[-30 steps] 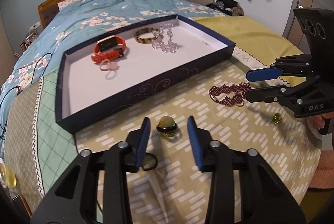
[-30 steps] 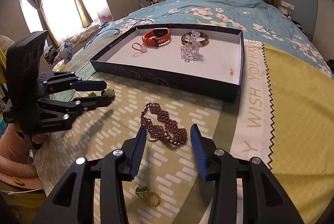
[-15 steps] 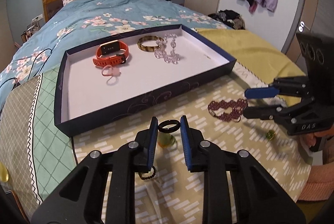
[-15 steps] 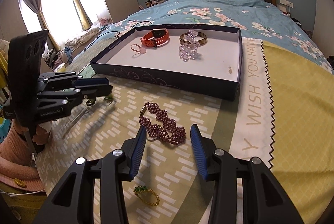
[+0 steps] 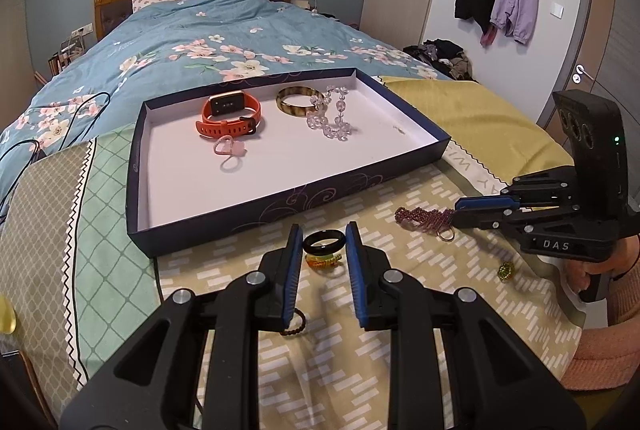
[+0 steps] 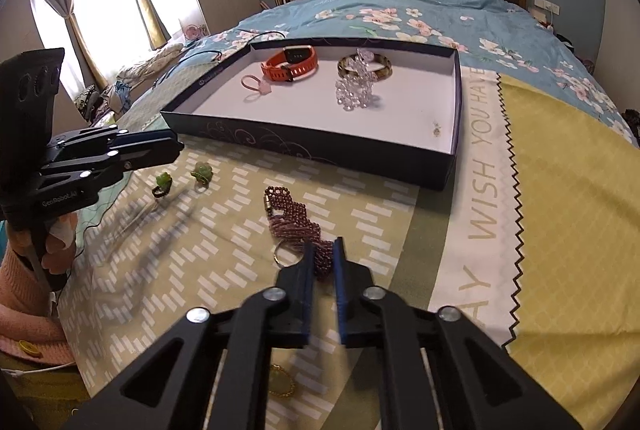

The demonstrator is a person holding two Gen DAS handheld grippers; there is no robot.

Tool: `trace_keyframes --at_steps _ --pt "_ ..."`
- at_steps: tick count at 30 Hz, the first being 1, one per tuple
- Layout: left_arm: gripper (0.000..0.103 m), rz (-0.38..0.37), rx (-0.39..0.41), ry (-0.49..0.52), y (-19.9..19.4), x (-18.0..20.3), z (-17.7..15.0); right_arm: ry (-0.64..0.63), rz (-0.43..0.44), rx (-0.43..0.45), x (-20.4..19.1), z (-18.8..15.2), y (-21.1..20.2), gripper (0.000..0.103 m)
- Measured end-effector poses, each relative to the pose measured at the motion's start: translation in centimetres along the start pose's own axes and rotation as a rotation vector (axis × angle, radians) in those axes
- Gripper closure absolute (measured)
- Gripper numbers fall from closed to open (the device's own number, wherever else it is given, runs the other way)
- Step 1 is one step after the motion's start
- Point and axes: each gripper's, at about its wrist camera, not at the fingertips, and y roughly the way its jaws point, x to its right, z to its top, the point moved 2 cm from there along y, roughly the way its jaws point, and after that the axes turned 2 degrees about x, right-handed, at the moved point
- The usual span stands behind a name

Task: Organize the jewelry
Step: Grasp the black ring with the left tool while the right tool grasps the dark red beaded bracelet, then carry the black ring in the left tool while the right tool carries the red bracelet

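Note:
My left gripper (image 5: pixel 323 244) is shut on a black ring (image 5: pixel 324 241) with a green-amber stone and holds it above the patterned cloth, just in front of the navy tray (image 5: pixel 280 207). My right gripper (image 6: pixel 323 254) is shut on the near end of the maroon beaded bracelet (image 6: pixel 289 218), which lies on the cloth; it also shows in the left wrist view (image 5: pixel 424 218). The tray (image 6: pixel 320 145) holds an orange watch (image 5: pixel 230 115), an amber bangle (image 5: pixel 300 101), a crystal bracelet (image 5: pixel 330 117) and a pink ring (image 5: pixel 230 149).
A gold ring with a green stone (image 5: pixel 506 271) lies near the right gripper. A dark beaded loop (image 5: pixel 296 324) lies under my left gripper. A small green piece (image 6: pixel 202 171) lies on the cloth left of the bracelet. The bed with a floral cover (image 5: pixel 208 41) lies behind the tray.
My left gripper closed on the black ring and lifted it off the cloth. My right gripper moved forward and closed on the maroon bracelet's end.

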Motion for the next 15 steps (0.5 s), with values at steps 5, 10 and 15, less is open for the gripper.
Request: trace_keyframes --at_steps 5,10,15 --pt "0.081 0.002 0.015 -0.004 -0.6 -0.1 0.2 -0.011 0.022 0.052 -0.7 1.1 -1.2 0.097" --pt "0.081 0.008 0.043 0.000 -1.5 0.0 0.5 -0.024 0.046 0.105 -1.4 2.7 -2.4 0.097" --pt "0.081 0.013 0.070 0.009 -2.4 0.3 1.2 -0.041 0.052 0.144 -1.9 4.0 -3.3 0.097"
